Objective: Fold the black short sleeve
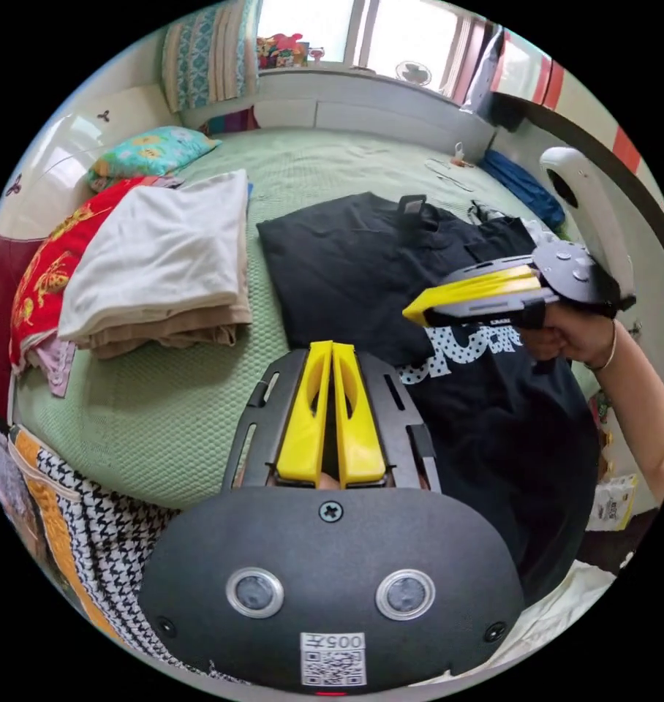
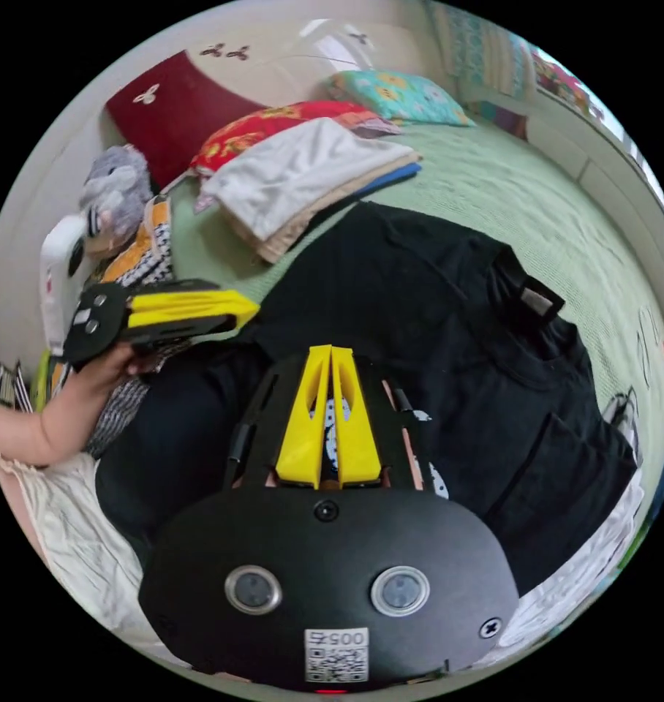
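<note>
Green bed (image 1: 200, 409) carried black shirt (image 1: 346, 256) spread flat beside stacked folded clothes (image 1: 164, 270); left claw (image 1: 331, 351) and right claw (image 2: 330, 355) both hung above shirt, jaws pressed together, holding nothing.

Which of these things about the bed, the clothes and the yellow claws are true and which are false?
1. The black shirt lies on a green bedspread. True.
2. The left claw is wide open. False: its jaws are closed together, holding nothing.
3. A pile of folded clothes sits beside the shirt. True.
4. The right claw is pinching the shirt. False: it is shut, above the shirt, with nothing between its jaws.
5. The shirt has white print. True.
</note>
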A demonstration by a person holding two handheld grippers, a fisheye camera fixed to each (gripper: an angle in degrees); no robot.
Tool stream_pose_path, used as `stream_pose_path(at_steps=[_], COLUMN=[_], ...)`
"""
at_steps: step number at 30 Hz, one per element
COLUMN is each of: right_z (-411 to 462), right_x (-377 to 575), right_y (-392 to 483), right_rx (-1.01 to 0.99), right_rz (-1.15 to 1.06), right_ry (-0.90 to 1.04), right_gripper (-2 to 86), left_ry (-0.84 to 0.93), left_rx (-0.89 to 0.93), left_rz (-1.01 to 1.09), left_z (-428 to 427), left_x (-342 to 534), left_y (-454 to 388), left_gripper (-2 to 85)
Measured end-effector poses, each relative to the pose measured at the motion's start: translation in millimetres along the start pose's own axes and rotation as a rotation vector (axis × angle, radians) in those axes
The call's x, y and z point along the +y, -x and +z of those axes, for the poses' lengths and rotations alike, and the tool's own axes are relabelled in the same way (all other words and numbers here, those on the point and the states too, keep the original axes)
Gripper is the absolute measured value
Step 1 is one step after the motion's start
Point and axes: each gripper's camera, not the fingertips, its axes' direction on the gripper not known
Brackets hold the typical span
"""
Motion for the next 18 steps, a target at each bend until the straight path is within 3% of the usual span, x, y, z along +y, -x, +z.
stream_pose_path(at_steps=[3, 6, 11, 13, 16, 18], right_z=[19.7, 5.4, -41.8, -49.5, -43.5, -37.9], right_x=[13.8, 31.7, 73.2, 90.8, 111.6, 124.7], right_y=[5.5, 0.3, -14.5, -38.3, -67.0, -78.7], right_rx=[0.113, 0.080, 0.259, 0.369, 0.384, 0.398], right_rz=[-0.040, -0.007, 0.050, 0.179, 0.314, 0.371], right_ry=[0.104, 0.083, -0.127, -0.129, -0.049, -0.009], right_gripper=[-1.2, -1.3, -0.2, 0.0, -0.7, -0.9], left_ry=[0.017, -0.047, -0.198, -0.172, -0.039, -0.061], left_rx=[0.000, 0.021, 0.016, 0.030, -0.088, -0.128], left_rz=[-0.004, -0.007, 0.023, 0.012, 0.001, 0.049], left_z=[13.9, 1.8, -6.7, 11.0, 56.7, 67.9], left_x=[-8.2, -22.7, -80.6, -105.9, -133.1, -138.4], left_y=[-2.5, -2.6, -6.9, -9.1, -15.3, -25.2], left_gripper=[-0.6, -0.6, -0.7, -0.7, -0.6, -0.5])
